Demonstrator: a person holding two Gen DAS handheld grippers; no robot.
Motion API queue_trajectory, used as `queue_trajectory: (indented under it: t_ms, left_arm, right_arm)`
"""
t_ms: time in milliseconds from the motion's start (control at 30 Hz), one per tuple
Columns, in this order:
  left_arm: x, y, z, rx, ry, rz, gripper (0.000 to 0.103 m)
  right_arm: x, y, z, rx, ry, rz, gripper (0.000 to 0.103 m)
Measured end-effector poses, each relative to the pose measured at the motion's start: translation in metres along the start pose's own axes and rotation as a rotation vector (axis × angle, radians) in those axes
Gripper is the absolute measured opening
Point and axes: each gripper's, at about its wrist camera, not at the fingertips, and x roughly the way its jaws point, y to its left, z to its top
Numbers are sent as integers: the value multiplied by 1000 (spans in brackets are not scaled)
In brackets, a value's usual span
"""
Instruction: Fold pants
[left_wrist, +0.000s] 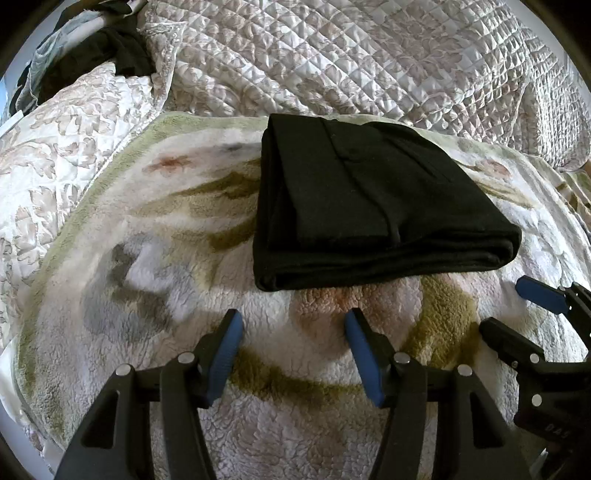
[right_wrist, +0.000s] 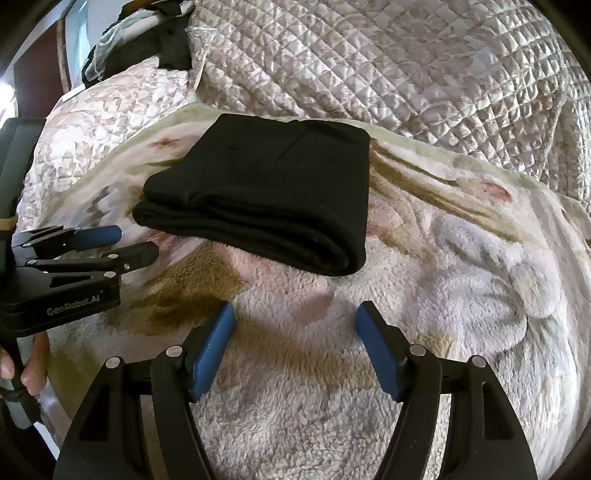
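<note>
The black pants (left_wrist: 373, 199) lie folded into a compact thick rectangle on a fluffy floral blanket (left_wrist: 147, 258). In the right wrist view the same pants (right_wrist: 273, 184) sit just ahead of the fingers. My left gripper (left_wrist: 293, 317) hovers over the blanket a little short of the pants' near edge, open, nothing between its blue pads. My right gripper (right_wrist: 295, 308) is likewise open and empty, close to the pants' near fold. Each gripper shows in the other's view: the right gripper (left_wrist: 509, 306) at the right edge, the left gripper (right_wrist: 136, 242) at the left edge.
A quilted bedspread (left_wrist: 369, 62) covers the bed behind the blanket. A pile of dark and pale clothes (left_wrist: 99, 48) lies at the far left corner. A person's hand (right_wrist: 29, 365) holds the left gripper's handle at the left edge.
</note>
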Motion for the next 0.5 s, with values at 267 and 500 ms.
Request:
queue_trajectory:
  t_ms: [267,500]
  left_arm:
    - [0,0,0,-1,-1,0,62]
    - [0,1,0,-7,2,-6,62]
  right_arm:
    - [0,2,0,-5,-3,-14,71]
    - [0,-2,0,10,-9,6,72]
